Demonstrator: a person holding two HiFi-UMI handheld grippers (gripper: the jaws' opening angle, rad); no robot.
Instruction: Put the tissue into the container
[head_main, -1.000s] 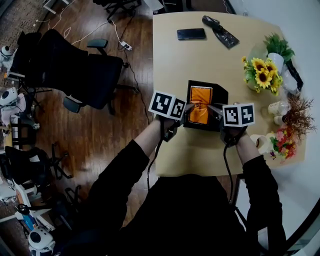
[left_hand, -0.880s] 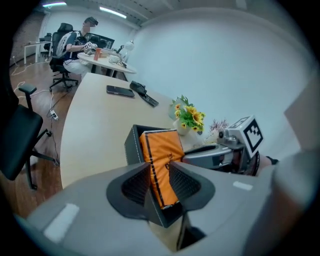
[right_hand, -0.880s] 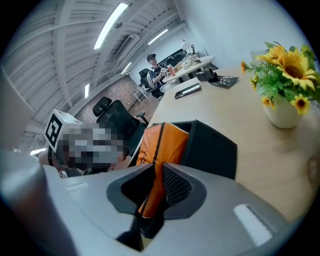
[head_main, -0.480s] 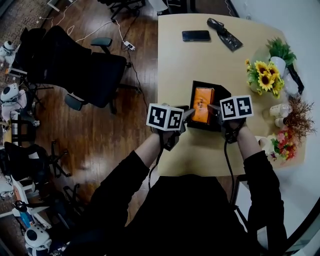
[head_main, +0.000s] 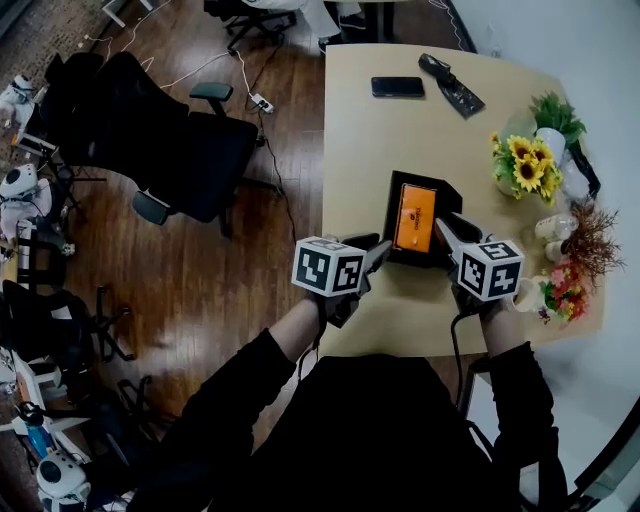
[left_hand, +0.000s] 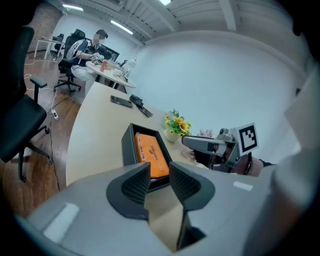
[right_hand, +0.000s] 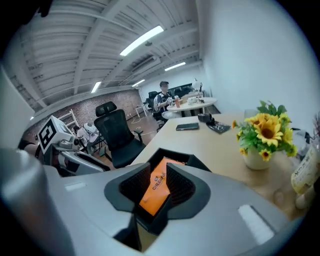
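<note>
An orange tissue pack (head_main: 414, 217) lies flat inside the black open container (head_main: 396, 252) in the middle of the wooden table. My left gripper (head_main: 383, 247) hovers off the container's near left corner, shut, with nothing in it. In the left gripper view the pack (left_hand: 151, 154) and container (left_hand: 128, 146) lie beyond the jaws. My right gripper (head_main: 441, 221) hangs over the container's near right edge. Its jaws have just been opening and stand slightly apart with nothing between them. Through that gap the right gripper view shows the pack (right_hand: 161, 176), well beyond the tips.
A phone (head_main: 397, 87) and a black tool (head_main: 450, 84) lie at the table's far end. A sunflower vase (head_main: 522, 158), a bottle (head_main: 556, 218) and dried flowers (head_main: 568, 285) line the right edge. A black office chair (head_main: 170, 150) stands on the floor to the left.
Both grippers have drawn back from the container toward me, and the right one has risen and parted its jaws a little. The pack stays lying in the container.
</note>
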